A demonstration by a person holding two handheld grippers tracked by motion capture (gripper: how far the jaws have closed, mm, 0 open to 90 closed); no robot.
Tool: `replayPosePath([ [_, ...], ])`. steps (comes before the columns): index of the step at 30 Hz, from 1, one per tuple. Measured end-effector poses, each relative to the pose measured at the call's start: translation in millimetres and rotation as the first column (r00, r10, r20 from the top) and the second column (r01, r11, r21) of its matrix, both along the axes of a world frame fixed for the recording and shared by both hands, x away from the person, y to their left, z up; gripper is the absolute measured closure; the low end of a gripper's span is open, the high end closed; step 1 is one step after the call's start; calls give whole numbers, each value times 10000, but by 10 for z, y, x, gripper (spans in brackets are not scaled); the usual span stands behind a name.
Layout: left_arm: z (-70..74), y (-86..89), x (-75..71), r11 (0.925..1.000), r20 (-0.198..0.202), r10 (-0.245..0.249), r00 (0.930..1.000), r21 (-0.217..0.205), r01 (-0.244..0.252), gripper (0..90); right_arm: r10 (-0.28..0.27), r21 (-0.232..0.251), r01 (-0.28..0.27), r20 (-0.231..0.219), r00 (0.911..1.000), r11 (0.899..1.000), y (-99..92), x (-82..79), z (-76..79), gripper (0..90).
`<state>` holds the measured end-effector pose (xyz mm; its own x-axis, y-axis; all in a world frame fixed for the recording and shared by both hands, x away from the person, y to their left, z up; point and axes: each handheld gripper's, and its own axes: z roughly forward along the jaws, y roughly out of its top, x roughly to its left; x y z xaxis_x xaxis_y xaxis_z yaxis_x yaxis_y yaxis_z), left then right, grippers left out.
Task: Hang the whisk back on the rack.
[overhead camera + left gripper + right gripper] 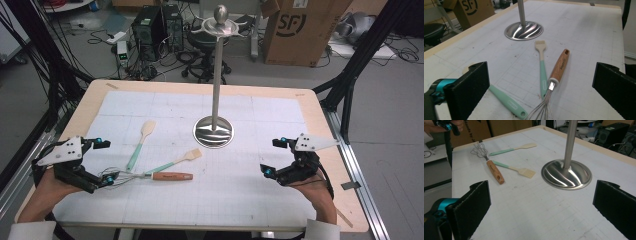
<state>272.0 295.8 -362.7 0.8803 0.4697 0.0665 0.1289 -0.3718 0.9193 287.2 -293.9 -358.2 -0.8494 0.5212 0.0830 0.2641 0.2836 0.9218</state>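
Both tongs stand wide open and hold nothing: your left gripper hangs at the near left, its jaws straddling the wire head of the whisk, which lies flat with its wooden handle pointing right, so it looks set for a grasp there. Just beyond lie the silicone brush and the spatula, mint handles toward you. Farther right stands the steel hanging rack, probably their destination. Your right gripper waits at the near right, well apart.
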Motion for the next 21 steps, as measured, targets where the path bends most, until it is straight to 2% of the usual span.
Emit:
replayPosePath([
  [5, 150, -78, 77, 9982, -473, -510, 9976, 280, 523, 17, -13, 37, 13, 59, 10000, 10000, -23, 26, -5, 3],
  [10, 315, -188, 129, 9918, -225, -907, 9956, 883, 924, 17, -87, 11, 87, 69, 9999, 10000, -34, 32, -4, 2],
  [14, 425, -291, 191, 9808, -27, -1282, 9917, 1481, 1272, 17, -78, 58, 78, 85, 9999, 10000, -42, 18, 10, 3],
  [16, 465, -356, 223, 9767, -136, -1416, 9898, 1610, 1419, 17, -67, 88, 66, 136, 9999, 9999, -46, 15, 15, 3],
  [19, 530, -464, 273, 9617, -142, -1749, 9845, 2120, 1739, 17, -87, 91, 87, 95, 9999, 9999, -50, 11, 15, 2],
  [21, 571, -549, 300, 9530, -363, -1957, 9800, 2286, 1988, 17, -137, 48, 136, 88, 9999, 9999, -56, 11, 11, 2],
])
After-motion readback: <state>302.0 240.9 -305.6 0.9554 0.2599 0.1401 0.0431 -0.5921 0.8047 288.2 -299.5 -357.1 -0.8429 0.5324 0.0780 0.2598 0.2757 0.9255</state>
